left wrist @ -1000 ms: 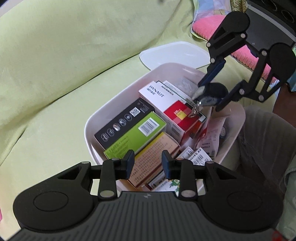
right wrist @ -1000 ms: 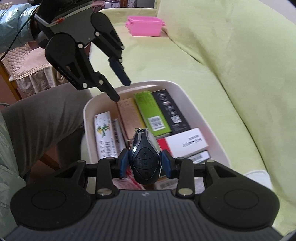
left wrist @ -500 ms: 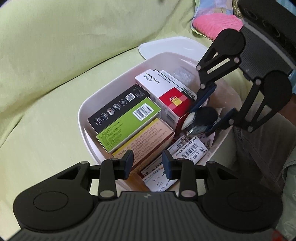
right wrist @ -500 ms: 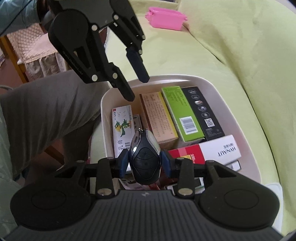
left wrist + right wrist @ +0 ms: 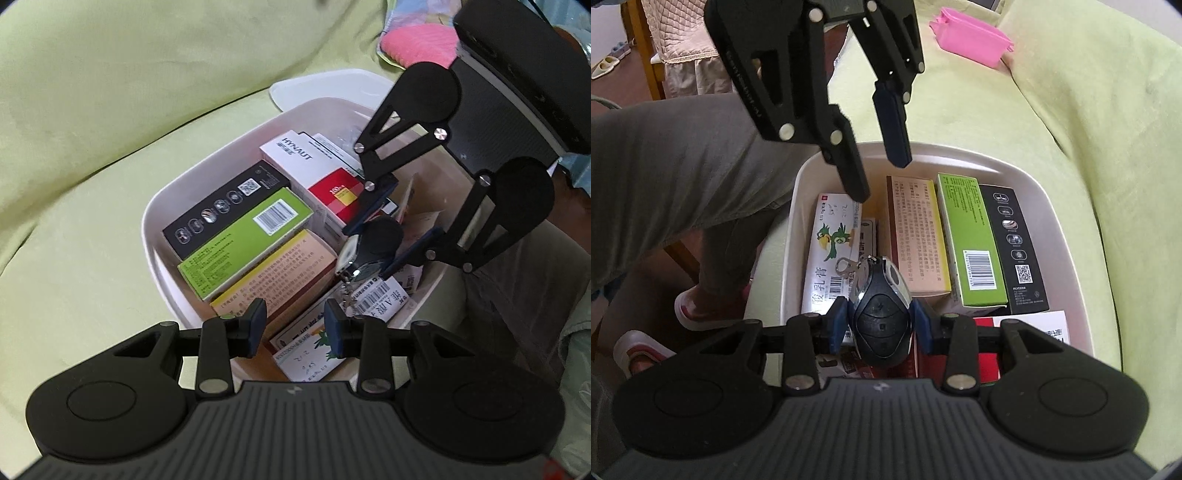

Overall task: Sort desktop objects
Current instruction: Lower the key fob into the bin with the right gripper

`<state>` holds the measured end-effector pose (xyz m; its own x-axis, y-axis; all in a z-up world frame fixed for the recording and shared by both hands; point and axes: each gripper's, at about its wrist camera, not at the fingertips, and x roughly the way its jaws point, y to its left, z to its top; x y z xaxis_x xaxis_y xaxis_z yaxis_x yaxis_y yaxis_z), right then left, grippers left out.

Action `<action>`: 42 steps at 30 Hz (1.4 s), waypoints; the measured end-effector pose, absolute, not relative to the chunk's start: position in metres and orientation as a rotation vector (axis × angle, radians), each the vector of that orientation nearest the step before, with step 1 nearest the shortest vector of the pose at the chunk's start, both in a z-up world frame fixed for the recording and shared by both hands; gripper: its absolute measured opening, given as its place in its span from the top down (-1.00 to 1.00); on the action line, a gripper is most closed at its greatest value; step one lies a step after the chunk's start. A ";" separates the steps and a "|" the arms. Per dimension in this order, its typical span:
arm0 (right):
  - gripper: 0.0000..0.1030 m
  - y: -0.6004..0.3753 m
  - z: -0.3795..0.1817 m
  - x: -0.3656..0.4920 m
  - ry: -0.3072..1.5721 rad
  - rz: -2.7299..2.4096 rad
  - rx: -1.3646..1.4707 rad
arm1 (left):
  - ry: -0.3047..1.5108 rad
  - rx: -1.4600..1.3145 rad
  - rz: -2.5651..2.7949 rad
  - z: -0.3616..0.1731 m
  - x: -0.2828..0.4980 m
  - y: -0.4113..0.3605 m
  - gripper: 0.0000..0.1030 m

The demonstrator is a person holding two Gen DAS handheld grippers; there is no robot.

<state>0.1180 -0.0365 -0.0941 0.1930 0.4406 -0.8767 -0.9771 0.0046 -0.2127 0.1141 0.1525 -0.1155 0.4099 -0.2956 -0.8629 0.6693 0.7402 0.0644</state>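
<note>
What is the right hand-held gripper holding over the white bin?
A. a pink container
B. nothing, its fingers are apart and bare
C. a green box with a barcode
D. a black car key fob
D: the right hand-held gripper has its blue pads closed on the sides of the black car key fob, above the boxes in the white bin; the green box lies in the bin.

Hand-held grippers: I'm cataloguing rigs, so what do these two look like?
Both match. The left hand-held gripper and right hand-held gripper have matte black linkage arms with silver rivets, round black discs on each side, a ribbed grey body bearing a small pale logo, and dark blue finger pads. No cables show on them.
</note>
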 end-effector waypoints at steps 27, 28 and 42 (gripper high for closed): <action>0.34 -0.042 -0.102 0.109 0.698 1.249 -1.010 | 0.984 0.538 -0.726 -0.122 0.099 0.134 0.19; 0.34 -0.042 -0.103 0.108 0.698 1.248 -1.012 | 0.984 0.540 -0.728 -0.123 0.098 0.133 0.19; 0.31 -0.044 -0.109 0.105 0.692 1.227 -1.041 | 0.987 0.543 -0.729 -0.124 0.094 0.131 0.19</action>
<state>0.1048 -0.0436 -0.1094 0.2368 0.4120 -0.8799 -0.9662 0.0048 -0.2578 0.0944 0.1314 -0.1244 0.3535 -0.2989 -0.8864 0.7590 0.6456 0.0850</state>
